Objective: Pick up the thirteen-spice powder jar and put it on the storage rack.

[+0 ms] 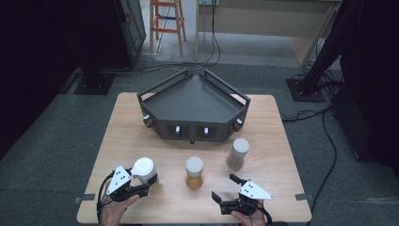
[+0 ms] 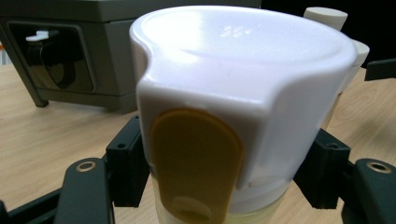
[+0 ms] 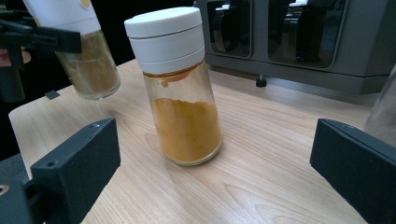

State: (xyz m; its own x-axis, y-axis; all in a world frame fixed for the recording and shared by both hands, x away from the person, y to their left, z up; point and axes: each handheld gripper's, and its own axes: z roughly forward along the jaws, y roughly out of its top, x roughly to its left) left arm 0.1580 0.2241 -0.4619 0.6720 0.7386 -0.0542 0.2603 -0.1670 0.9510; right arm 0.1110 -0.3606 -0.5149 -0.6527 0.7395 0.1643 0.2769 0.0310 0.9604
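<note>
Your right gripper [image 3: 219, 172] hangs with its two black jaws spread wide and nothing between them. Ahead, between the jaws, stands a clear glass jar of orange powder with a white lid [image 3: 180, 88] on the light wooden table [image 3: 280, 158]. At upper left, the other gripper [image 3: 28, 37] clamps a white-capped jar of brownish powder [image 3: 86, 60], tilted off the table. Behind sits a dark grey rack [image 3: 327, 42].

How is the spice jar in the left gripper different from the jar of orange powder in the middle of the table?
The held jar sits clamped in the left gripper and tilts; the orange-powder jar stands free on the table. The held jar's powder looks duller and brownish, the middle jar's bright orange. The held jar's lid has a yellow tab; none shows on the middle jar's. Both are clear with white lids.
</note>
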